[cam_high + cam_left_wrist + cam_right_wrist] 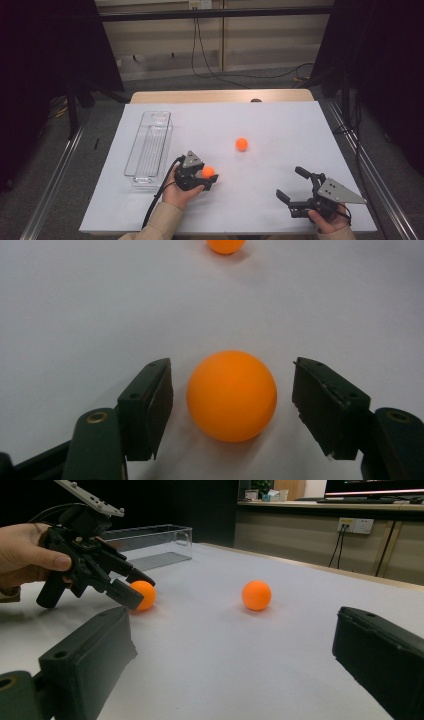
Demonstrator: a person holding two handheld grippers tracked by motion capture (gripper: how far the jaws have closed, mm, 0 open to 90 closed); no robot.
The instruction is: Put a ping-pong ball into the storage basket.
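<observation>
Wide white surface (280, 125), clear tray (148, 147) at left, and the left gripper (232, 390) sits released around the near orange ball (231, 395), jaws not touching it. Uneven closing could squirt it away toward the far ball (242, 144); the right gripper (290, 186) idles, spread wide.

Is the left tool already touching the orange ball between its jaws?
Apart. In the left gripper view, white table shows on both sides of the near orange ball, between it and each jaw of the left tool.

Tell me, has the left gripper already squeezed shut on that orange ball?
No. In the left gripper view the left gripper stands open, with a clear gap between each jaw and the orange ball on the white table.
</observation>
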